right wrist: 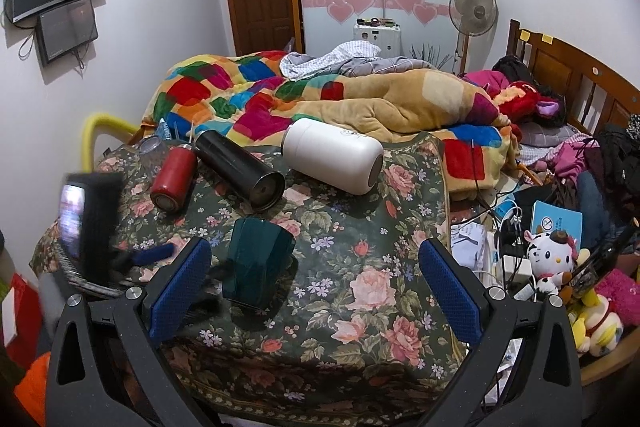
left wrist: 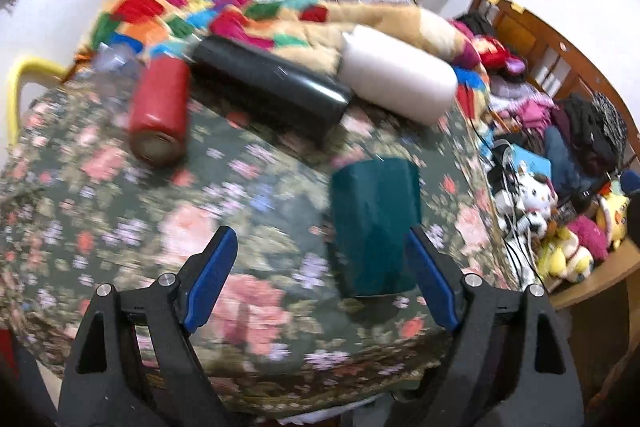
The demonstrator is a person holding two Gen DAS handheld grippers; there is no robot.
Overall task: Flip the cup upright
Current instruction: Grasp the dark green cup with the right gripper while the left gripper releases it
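A dark teal cup (left wrist: pixel 374 227) stands on the floral tablecloth (left wrist: pixel 160 211); in the right wrist view the cup (right wrist: pixel 258 263) shows its open mouth upward and leans a little. My left gripper (left wrist: pixel 320 283) is open, and the cup sits just inside its right finger (left wrist: pixel 434 283), not clamped. In the right wrist view the left gripper (right wrist: pixel 160 253) shows blurred at the cup's left. My right gripper (right wrist: pixel 316 291) is open and empty, with the cup near its left finger (right wrist: pixel 180 287).
A red bottle (right wrist: pixel 174 177), a black flask (right wrist: pixel 240 167) and a white flask (right wrist: pixel 334 155) lie on their sides at the table's far side. A clear glass (right wrist: pixel 150 147) stands behind them. A bed with a patchwork quilt (right wrist: pixel 280 99) lies beyond. Cables and plush toys (right wrist: pixel 548 263) crowd the right.
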